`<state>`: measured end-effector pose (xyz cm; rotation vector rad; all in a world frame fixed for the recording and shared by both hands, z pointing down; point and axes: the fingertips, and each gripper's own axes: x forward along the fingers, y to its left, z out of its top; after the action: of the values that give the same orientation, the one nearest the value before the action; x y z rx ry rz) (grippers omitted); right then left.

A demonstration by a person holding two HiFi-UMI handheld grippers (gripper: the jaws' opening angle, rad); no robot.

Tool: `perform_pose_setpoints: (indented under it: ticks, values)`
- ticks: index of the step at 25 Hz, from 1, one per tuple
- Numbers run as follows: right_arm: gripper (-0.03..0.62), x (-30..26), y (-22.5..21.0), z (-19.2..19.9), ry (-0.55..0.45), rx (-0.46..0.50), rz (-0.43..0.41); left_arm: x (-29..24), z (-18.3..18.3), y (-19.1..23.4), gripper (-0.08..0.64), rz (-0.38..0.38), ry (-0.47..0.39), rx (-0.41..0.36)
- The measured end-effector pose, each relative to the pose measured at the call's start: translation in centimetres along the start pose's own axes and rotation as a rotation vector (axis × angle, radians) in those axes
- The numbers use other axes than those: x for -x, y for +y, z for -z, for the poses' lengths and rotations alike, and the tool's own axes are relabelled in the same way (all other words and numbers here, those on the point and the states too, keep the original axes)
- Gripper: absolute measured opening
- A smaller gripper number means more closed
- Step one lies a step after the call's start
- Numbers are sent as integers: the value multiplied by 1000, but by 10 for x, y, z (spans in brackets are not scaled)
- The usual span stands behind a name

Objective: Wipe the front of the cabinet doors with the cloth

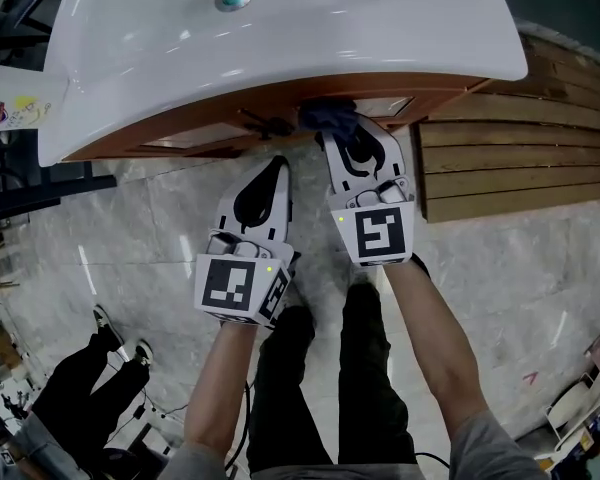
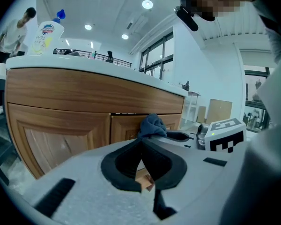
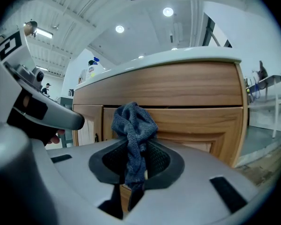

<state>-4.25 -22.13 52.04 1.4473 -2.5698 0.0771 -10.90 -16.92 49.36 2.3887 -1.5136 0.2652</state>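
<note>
Pinching a bunched dark blue knitted cloth (image 3: 132, 121), the right gripper (image 3: 133, 144) has its fingers (image 3: 165, 161) clamped on the cloth's middle. The wadded top sits against the brown wooden cabinet door (image 3: 196, 123) and a tail hangs below. The right forearm (image 1: 435, 338) is stretched forward, nose under the white ceramic basin (image 1: 280, 38) rim. The left gripper (image 1: 276, 166) has its fingers closed together and empty. It is held lower, just beside the right one, and aims at the cabinet.

Worktop (image 1: 460, 28) across top of frame, bottle (image 1: 15, 111) at its upper-left end, cabinet doors (image 1: 210, 133) directly beneath, cloth (image 1: 330, 116) at upper centre against doors, between jaws of right hand-held gripper (image 1: 348, 133), left hand-held gripper (image 1: 277, 165) just lower left of it, slatted boards (image 1: 520, 158) at right.
</note>
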Motion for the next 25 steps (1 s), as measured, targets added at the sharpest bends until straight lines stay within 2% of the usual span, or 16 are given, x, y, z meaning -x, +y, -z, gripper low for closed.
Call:
perform_pose_setpoints:
  ticks: [10, 14, 17, 25]
  values:
    - [74, 39, -92, 16, 16, -24, 140, -40, 4, -56, 8, 81, 9, -2]
    - [74, 56, -116, 15, 5, -13, 176, -51, 10, -74, 8, 100, 22, -2]
    - [74, 67, -135, 16, 3, -41, 234, -56, 12, -85, 8, 118, 27, 0]
    - [74, 74, -143, 21, 7, -51, 250, -52, 12, -83, 8, 112, 23, 5]
